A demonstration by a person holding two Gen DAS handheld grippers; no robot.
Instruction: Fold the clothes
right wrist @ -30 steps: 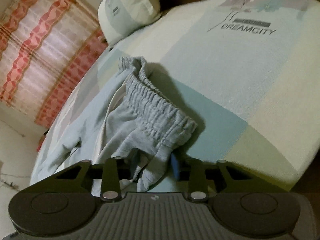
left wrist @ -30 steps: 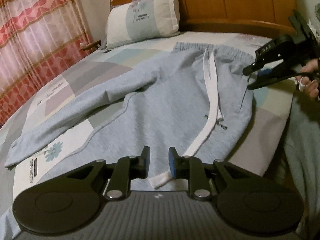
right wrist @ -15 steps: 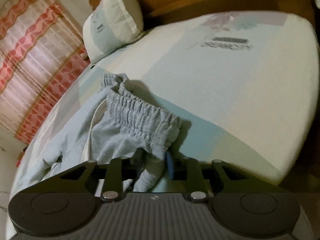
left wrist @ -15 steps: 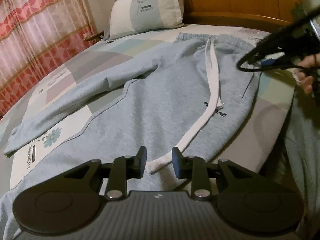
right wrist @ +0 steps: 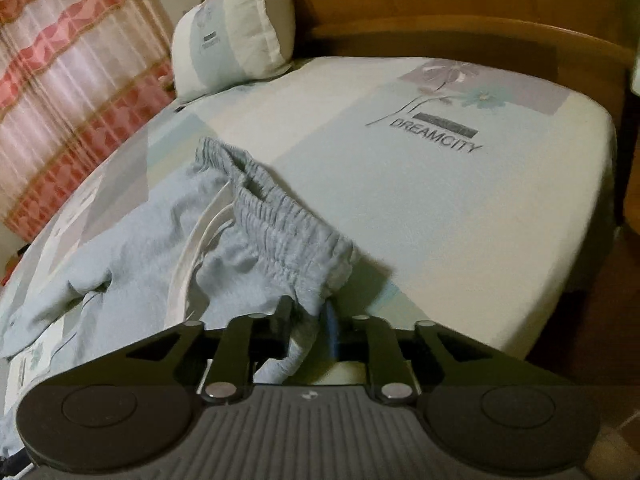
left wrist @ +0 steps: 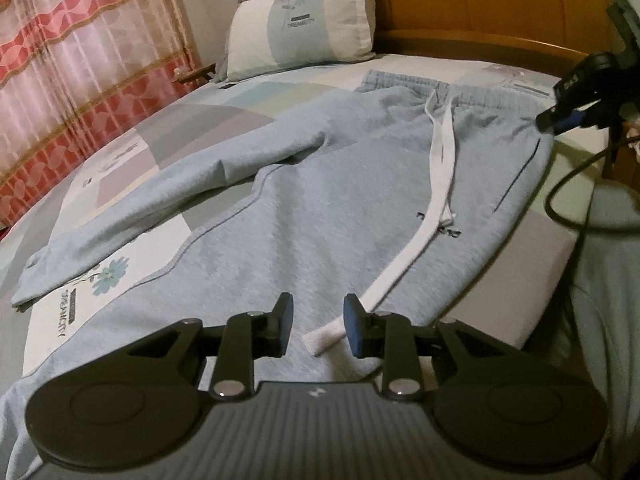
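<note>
Across the bed, filling the centre of the left wrist view, lie the grey sweatpants, spread flat, one leg running to the left edge of the frame and the waistband toward the upper right.

Risks, largest first:
1. The right claw grips one corner of the waistband, its jaws closing on the bunched cloth. Only a small fold sits between the pads, so a pull could strip it out and drop the garment.
2. With only this corner raised, the rest of the sweatpants would likely drag and wrinkle, spoiling the fold line.
3. The white drawstring trails loose down the front. Its end lies between the jaws of the left claw, which stands open and grips nothing. Closing here would catch the cord rather than the cloth.
4. A black cable loops at the right of the frame near the mattress edge and could snag.

Limits of view:
- The near leg is cut off behind the left claw body.
- The small dark print beside the drawstring is unreadable.
- Pad contact inside the right claw is partly hidden by cloth.
</note>
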